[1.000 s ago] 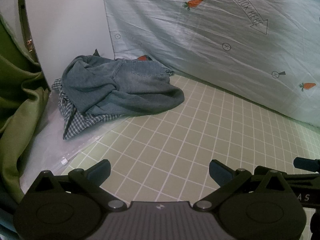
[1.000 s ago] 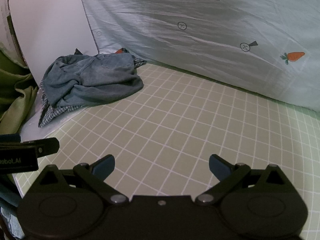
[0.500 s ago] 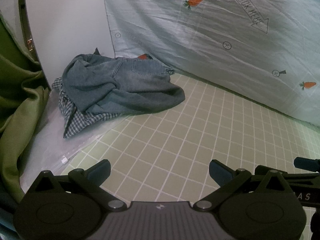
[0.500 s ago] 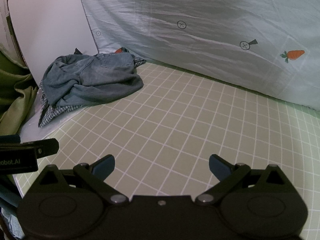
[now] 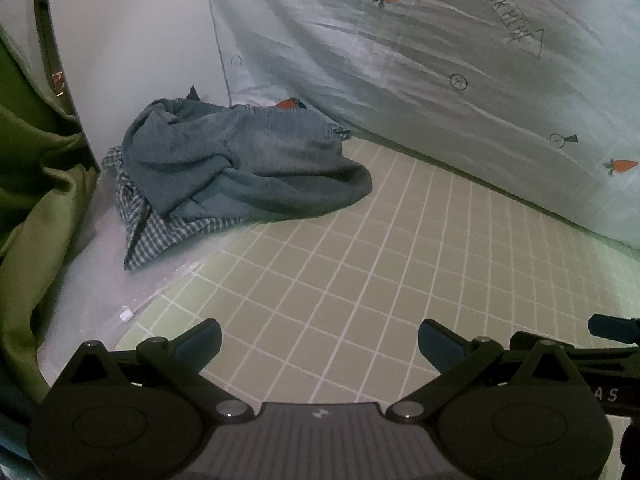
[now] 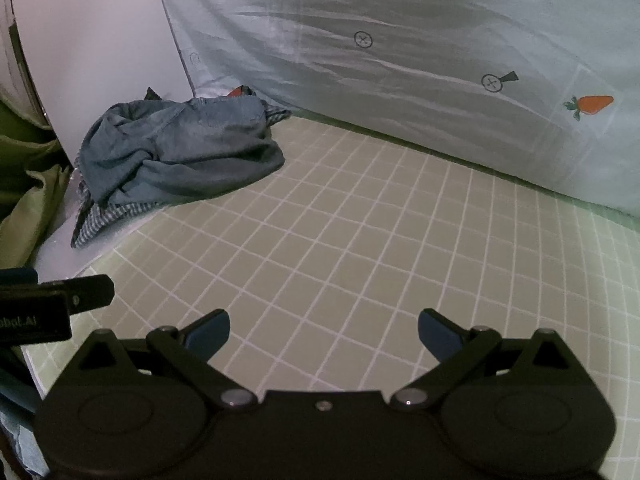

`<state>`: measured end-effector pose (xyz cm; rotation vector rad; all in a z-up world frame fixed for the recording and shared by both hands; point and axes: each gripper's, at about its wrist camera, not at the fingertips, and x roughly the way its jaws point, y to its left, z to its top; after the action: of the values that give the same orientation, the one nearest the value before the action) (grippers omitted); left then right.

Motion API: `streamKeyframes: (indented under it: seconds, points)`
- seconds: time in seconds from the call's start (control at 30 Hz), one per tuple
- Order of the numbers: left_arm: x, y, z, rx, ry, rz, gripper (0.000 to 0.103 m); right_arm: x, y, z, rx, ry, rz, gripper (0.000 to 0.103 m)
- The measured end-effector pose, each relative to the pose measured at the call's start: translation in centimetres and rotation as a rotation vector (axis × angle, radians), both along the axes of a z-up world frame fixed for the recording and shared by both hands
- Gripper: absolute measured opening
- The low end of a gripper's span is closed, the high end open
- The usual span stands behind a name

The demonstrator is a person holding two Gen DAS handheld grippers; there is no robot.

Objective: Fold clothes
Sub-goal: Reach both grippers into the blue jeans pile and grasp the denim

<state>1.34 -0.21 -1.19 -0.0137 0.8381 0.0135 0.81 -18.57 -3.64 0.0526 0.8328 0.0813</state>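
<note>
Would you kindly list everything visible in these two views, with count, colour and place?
Crumpled denim garment: one, faded blue, far left corner, top of the pile.
Checked cloth: one, blue-white, under the denim.
Clear plastic sheet: one, transparent, under the pile's left edge.
Gridded mat: one, pale green with white lines, foreground.
Carrot-print sheet: one, light blue, behind the mat.
Green curtain: one, far left.
White panel: one, behind the pile.
Left gripper: black, open, empty.
Right gripper: black, open, empty.
</note>
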Motion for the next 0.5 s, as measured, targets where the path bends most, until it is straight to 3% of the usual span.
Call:
streamKeyframes:
  seconds: [0.23,0.5]
  points:
    - [2.6,0.4,-0.9,0.005,0.025,0.013,0.103,2.2,0.2,-1.3,-0.037,0.02,0.017,0.102]
    - [10.1,4.7,-2.1,0.067,0.057,0.1,0.103,10.2,1.3,-3.2,-0.057,0.058,0.018,0.1]
